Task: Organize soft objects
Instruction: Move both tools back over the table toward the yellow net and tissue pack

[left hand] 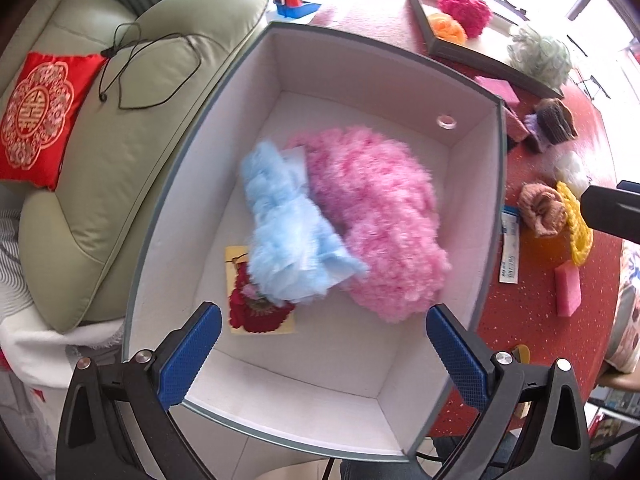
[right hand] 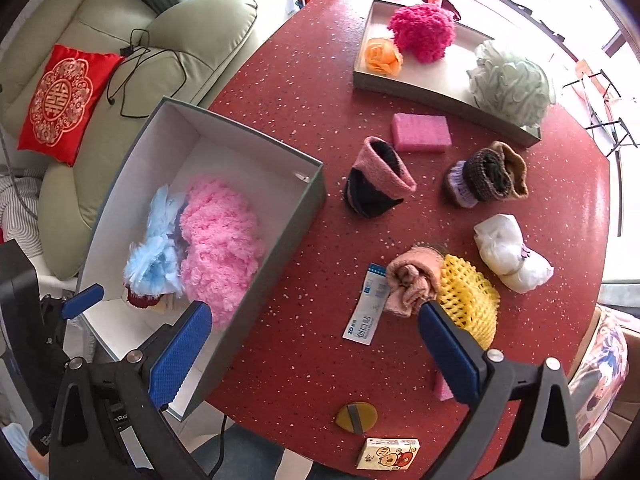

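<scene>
Inside white box [left hand: 360, 80]: pink fluffy piece [left hand: 376, 224] beside blue one [left hand: 280, 232], apparently dropped there for sorting. Left gripper [left hand: 324, 356] above box, jaws wide, empty. Right gripper [right hand: 316, 356] beside box, over red table [right hand: 296, 120], jaws wide, empty.

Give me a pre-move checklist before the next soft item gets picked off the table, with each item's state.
1. Left gripper open and empty: ok.
2. Right gripper open and empty: ok.
3. Pink fluffy piece and blue fluffy piece lie inside the box: ok.
4. Free floor space left in box: ok.
5. Rolled pink cloth unobstructed: not ok, touching yellow mesh.
</scene>
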A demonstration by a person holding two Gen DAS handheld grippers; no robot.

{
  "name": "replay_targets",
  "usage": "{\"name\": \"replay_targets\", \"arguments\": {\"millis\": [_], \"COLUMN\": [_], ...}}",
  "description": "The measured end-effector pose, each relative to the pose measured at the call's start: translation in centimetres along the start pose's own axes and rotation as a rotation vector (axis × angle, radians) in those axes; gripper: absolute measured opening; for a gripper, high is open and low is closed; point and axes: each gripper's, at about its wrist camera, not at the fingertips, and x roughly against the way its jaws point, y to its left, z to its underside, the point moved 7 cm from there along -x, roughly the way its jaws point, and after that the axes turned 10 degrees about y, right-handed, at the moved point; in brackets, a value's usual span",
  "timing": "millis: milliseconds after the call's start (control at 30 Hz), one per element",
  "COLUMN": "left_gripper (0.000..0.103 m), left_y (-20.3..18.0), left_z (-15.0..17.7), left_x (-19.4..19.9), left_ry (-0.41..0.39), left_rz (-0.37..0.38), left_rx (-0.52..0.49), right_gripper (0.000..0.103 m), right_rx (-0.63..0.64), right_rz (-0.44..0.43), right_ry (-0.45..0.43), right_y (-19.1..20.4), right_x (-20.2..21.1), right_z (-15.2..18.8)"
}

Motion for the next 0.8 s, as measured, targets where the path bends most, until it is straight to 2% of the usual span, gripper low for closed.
{"name": "replay_targets", "arguments": {"millis": [333,600,733,800], "left_gripper": [0.103,0.103,0.103,0.103], "left_y": [-5.7,-9.8,-11.9,-12.8], "left_z": [0.0,0.4,0.7,0.8], "left_x": [1.0,1.4,1.5,1.5], "left_ry": [0.0,-0.003,-0.003,-0.004], "left_rz": [-0.038,-0.065,-0.079,-0.085], "left_rx": [-0.131,-0.208,-0.247,-0.266], "right_gripper": [0.103,0.103,0.103,0.103], "right_rx": [-0.101,-0.087,-0.091,-0.085], "right_rz": [-0.018,0.107,0.183,0.193], "right_ry": [-0.032,-0.1,-0.161,-0.173], "right_y": [-5.5,-9.2,-11.0,-11.7], "right_x": [0.7,2.2,3.3,3.7], "right_z": [2.2,4.0,4.8,5.3]}}
